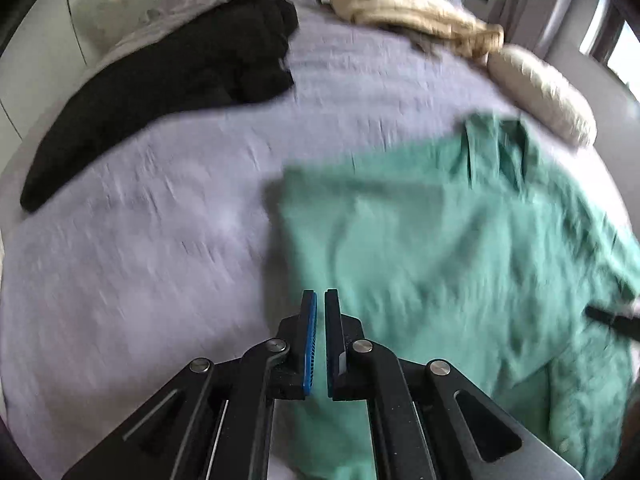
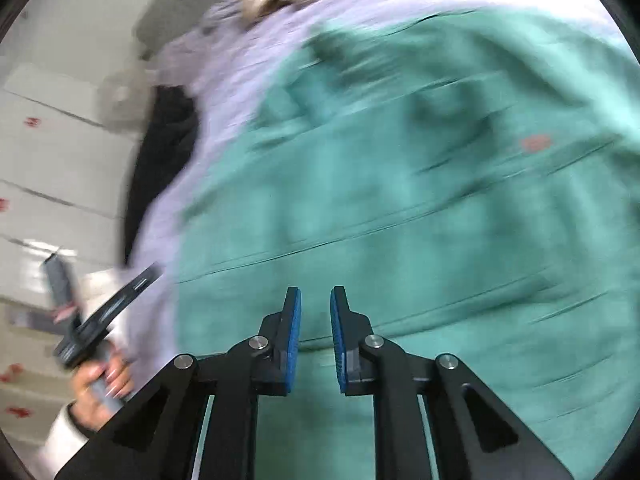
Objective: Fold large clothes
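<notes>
Left wrist view: left gripper [image 1: 320,300] hung above the near-left edge of the green shirt [image 1: 440,248], jaws almost together with only a thin slit between the blue pads [image 1: 310,340], nothing in them.
Right wrist view: right gripper [image 2: 315,300] sat over the middle of the shirt [image 2: 400,200], jaws parted by a narrow gap, no cloth between the pads [image 2: 294,340]. Whether the tips touched fabric: couldn't tell.
Shirt position: spread on the lilac bed sheet [image 1: 160,220], right half of the bed, collar [image 1: 496,148] toward the far side, near a cream pillow [image 1: 544,96]. Left side looked already turned in to a straight edge; judgement only.
Other items: black garment [image 1: 160,92] far left, well apart from the shirt; beige garment [image 1: 400,4] at the far end.
Left hand: seen in the right wrist view [image 2: 100,384] around the other tool's handle.
Image quality: both frames motion-smeared, so seams and hem detail were unreliable.
Risk 1: grabbing one layer only, caused by a shallow pinch on a doubled edge; fold would peel open.
Risk 2: sheet caught with the shirt, caused by pressing deep into soft bedding.
Risk 3: skewed fold, caused by the two grippers taking uneven points or one moving ahead.
Risk 4: fast swing could drag the loose right side into wrinkles.
</notes>
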A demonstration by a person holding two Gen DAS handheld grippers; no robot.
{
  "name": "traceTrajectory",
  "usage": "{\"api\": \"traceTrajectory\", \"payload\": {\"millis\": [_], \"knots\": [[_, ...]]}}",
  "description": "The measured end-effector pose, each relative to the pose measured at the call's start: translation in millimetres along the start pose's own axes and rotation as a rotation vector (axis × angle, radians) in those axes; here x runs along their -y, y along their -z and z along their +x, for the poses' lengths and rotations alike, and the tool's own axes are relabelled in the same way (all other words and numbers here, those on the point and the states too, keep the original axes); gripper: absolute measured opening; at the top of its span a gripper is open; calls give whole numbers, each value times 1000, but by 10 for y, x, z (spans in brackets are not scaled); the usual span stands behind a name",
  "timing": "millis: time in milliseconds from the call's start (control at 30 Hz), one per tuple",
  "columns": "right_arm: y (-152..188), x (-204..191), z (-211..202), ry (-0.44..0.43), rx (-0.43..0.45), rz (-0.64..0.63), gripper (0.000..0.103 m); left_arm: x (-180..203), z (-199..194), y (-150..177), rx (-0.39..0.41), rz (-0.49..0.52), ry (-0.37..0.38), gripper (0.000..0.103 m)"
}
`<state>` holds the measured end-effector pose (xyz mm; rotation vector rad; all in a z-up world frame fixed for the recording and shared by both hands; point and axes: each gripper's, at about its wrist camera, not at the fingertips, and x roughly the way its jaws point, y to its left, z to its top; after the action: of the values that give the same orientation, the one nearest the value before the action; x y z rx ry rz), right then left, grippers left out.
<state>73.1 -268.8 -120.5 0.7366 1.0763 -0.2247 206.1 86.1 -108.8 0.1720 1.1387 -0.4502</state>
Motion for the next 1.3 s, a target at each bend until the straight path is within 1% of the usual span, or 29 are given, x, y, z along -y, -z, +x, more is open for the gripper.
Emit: {"api": "traceTrajectory", "payload": {"millis": [33,100,133,200,267,300,333,367,400,467,500,533,600,633,667,733,767,800,833,867,900,967,1067,1133,1167,1200,1233,1267,1300], "knots": [[-48,127,-9,48,0,9,17,28,116,71,-32,-10,-10,4],[-126,417,-67,132,-12,20,5,12,232,200,-56,-28,-41,4],[-130,584,-132,131,-12,29,0,-7,246,250,-44,-27,-66,4],[-93,781,-222,114,6,59,0,-38,226,287,-36,-20,-87,4],[-54,862,-333,130,29,95,0,-61,190,285,-59,-20,-132,4],[-34,890,-352,122,36,115,0,-67,170,280,-70,-23,-133,4],[-8,965,-399,88,36,151,6,-72,127,274,-81,-35,-139,4],[116,952,-501,86,31,170,9,-64,89,268,-87,-43,-148,4],[152,995,-534,92,20,186,9,-44,42,265,-91,-47,-158,4],[205,1028,-618,61,6,203,9,53,-74,280,-91,-39,-168,4],[261,1070,-677,47,2,210,11,115,-124,292,-89,-28,-168,4],[306,1091,-715,31,-6,219,17,207,-180,320,-87,-9,-166,4],[370,1096,-756,15,-10,224,34,349,-240,360,-88,14,-157,4],[385,1074,-756,13,-8,221,53,425,-262,390,-93,16,-145,4],[401,1089,-799,16,2,215,63,477,-266,401,-97,15,-134,5],[368,1080,-831,18,29,199,63,595,-260,482,-102,15,-122,6],[321,1082,-828,9,35,197,63,673,-236,509,-106,15,-126,34],[264,1079,-821,-7,47,200,63,733,-217,540,-113,10,-131,90],[220,1080,-826,-22,58,197,63,769,-237,564,-100,-8,-147,103],[149,1051,-818,-36,71,181,63,800,-294,616,-64,-17,-153,103],[71,999,-798,-40,81,158,63,859,-325,625,-56,-6,-145,103],[-131,861,-729,-33,104,85,63,916,-337,644,-61,0,-151,103],[-446,724,-562,13,126,12,63,1033,-333,660,-65,13,-148,103],[-635,701,-420,33,123,-9,63,1094,-344,672,-55,17,-152,103],[-718,709,-329,34,106,-10,63,1115,-368,705,-53,16,-150,103],[-795,723,-220,39,78,-6,60,1133,-379,718,-56,13,-145,103],[-846,730,-138,55,54,-7,36,1140,-369,725,-65,6,-138,103],[-874,726,-90,62,40,-16,8,1102,-278,680,-71,-2,-131,103],[-905,695,-53,61,18,-26,8,1093,-234,656,-75,-7,-120,103]]}}
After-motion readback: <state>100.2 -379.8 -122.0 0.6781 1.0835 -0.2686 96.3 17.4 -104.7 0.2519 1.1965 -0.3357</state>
